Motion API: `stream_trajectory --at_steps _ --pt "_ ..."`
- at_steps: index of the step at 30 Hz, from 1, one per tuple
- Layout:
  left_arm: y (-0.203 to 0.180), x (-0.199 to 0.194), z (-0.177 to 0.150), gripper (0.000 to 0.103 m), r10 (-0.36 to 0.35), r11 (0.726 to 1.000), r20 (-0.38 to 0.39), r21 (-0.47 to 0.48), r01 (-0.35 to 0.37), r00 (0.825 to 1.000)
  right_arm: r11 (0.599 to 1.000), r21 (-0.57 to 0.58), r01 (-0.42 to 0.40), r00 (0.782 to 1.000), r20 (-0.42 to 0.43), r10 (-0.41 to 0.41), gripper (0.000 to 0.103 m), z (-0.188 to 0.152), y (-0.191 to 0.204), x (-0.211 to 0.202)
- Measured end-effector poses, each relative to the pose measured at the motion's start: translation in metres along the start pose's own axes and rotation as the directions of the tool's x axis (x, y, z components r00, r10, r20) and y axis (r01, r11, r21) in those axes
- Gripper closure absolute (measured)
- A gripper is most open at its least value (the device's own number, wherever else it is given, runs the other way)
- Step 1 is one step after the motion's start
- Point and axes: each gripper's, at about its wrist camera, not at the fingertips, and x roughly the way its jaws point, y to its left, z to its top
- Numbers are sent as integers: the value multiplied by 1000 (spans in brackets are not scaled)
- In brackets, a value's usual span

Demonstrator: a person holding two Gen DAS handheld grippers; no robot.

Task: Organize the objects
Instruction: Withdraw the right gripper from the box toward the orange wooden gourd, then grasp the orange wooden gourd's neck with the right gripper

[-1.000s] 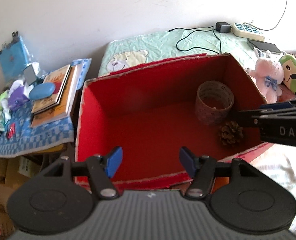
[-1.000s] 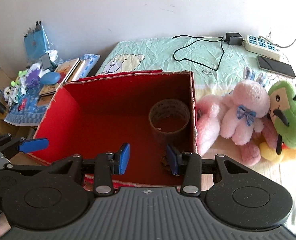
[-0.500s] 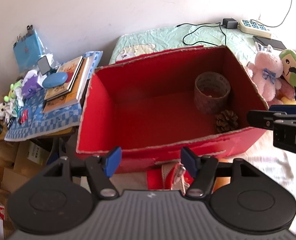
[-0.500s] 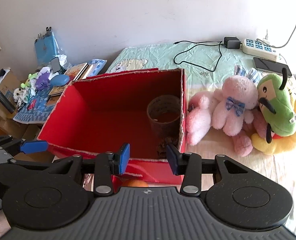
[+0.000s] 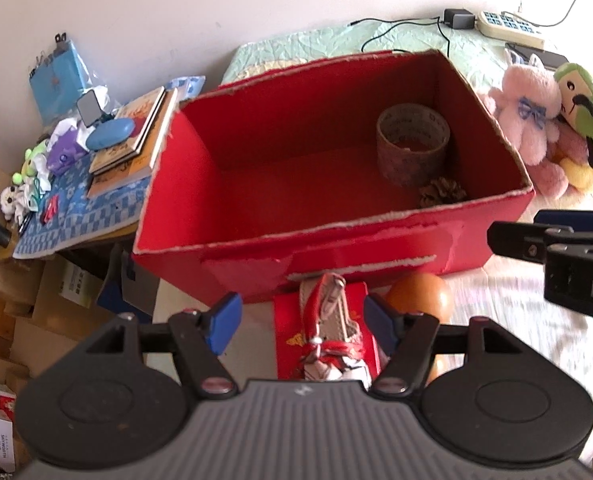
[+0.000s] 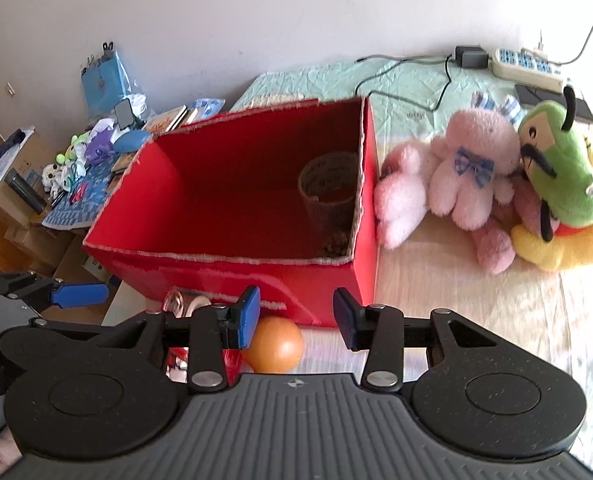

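While the red box [image 5: 336, 236] stands open on the bed [image 6: 476, 312], a tape roll [image 5: 412, 148] and pine cone [image 5: 442, 194] sit in its right end, with plush toys [image 6: 492, 176] just beside its right wall. In front of the box lie a small red packet [image 5: 324, 340] and an orange ball [image 6: 274, 344]. The left claw [image 5: 302, 326] hangs wide and empty over the packet; the right claw [image 6: 296, 322], tilted down, gapes empty above the ball, its lower edge hidden.

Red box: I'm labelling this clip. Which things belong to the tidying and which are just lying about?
Job:
red box
tape roll
pine cone
orange ball
red packet

Lying about:
plush toys
power strip
books
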Motion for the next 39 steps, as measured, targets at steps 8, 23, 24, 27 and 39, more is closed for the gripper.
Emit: stream_trajectory --at_steps 8,23,24,27,39 --pt "-8 8 -6 32 -2 1000 -37 19 2 999 999 46 -13 998 -60 16 58 -13 -8 7" --pt "-10 19 -13 30 -33 998 -71 50 36 997 990 133 -49 990 -124 65 56 -27 -16 19" --pt "-9 20 -14 30 -36 998 -72 49 40 997 989 137 -52 990 -127 69 56 -27 -16 20" --pt "-6 20 -16 31 -58 997 -68 44 61 996 985 160 -66 987 -133 88 56 -29 -20 24" --pt "2 -6 -33 40 -440 895 37 106 434 897 923 341 -177 958 -156 241 55 -36 -50 42"
